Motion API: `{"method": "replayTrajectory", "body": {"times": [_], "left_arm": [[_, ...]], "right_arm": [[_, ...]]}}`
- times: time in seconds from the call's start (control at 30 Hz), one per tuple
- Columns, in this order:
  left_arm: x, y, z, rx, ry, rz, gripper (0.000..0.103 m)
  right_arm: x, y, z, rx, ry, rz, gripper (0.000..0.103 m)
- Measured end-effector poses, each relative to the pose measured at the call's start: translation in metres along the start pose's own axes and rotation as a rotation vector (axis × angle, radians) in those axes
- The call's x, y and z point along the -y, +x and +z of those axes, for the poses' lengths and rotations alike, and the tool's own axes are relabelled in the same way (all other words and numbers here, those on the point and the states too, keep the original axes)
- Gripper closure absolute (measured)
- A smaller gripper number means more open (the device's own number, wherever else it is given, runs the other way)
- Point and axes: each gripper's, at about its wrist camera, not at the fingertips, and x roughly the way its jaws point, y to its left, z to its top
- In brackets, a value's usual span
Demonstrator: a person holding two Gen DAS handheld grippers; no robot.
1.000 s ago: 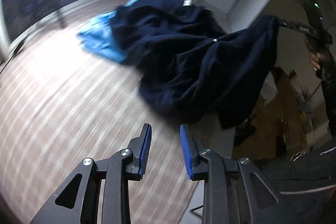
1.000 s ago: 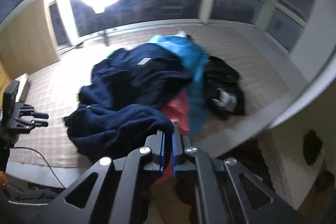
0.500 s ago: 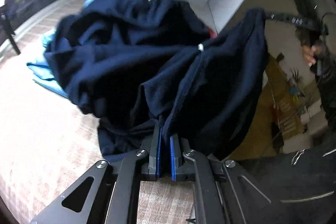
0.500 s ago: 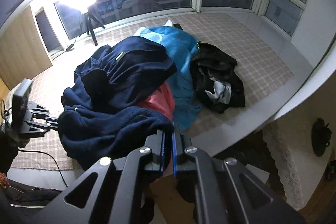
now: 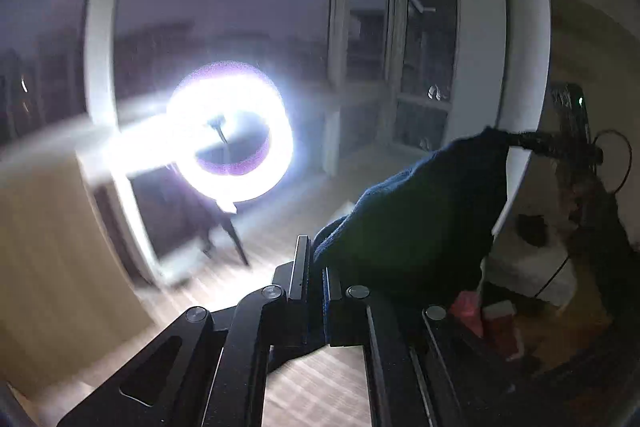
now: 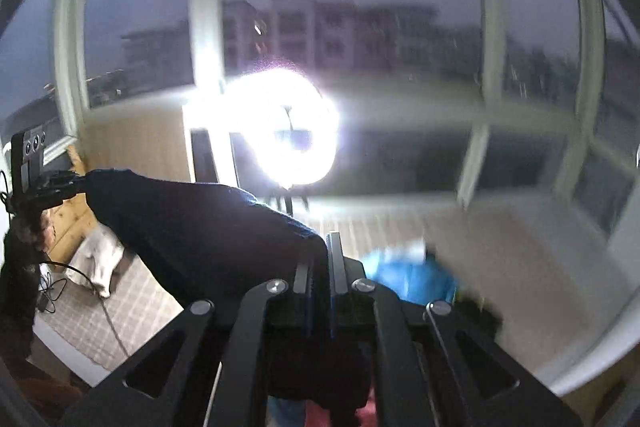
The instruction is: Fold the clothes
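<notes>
currently: navy garment [image 5: 420,219] slung between left gripper [image 5: 314,267] and right gripper [image 6: 322,263], fingers of both clamped shut on its edges. risk: thin pinch slipping, cloth dropping crumpled.

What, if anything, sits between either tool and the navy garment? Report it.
Nothing visible does. The left tool is shut on one end of the navy garment, and the right tool is shut on the other, so the cloth hangs stretched between them in front of the ring light.

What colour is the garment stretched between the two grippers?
Dark navy blue garment, clearest in the right wrist view.
</notes>
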Motion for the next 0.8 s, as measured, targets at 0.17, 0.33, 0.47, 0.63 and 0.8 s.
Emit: {"method": "replayTrajectory", "body": {"times": [0.17,0.33,0.47,0.63,0.8], "left_arm": [[-0.005,0.014,-0.004,-0.075,-0.007,0.035,0.1],[-0.018,0.132,-0.093,-0.34,-0.164,-0.066,0.1],[-0.008,0.249,-0.181,-0.555,-0.269,-0.096,0.101],[-0.011,0.283,-0.22,-0.598,-0.372,-0.078,0.101],[-0.022,0.263,-0.222,-0.568,-0.411,-0.017,0.101]], "right_arm": [[-0.01,0.014,0.015,0.013,-0.072,-0.011,0.098],[0.025,0.13,-0.073,-0.295,0.014,-0.023,0.098],[0.056,0.215,-0.15,-0.476,0.066,-0.002,0.097],[0.088,0.227,-0.19,-0.558,0.139,0.129,0.082],[0.1,0.197,-0.176,-0.461,0.039,0.169,0.04]]}}
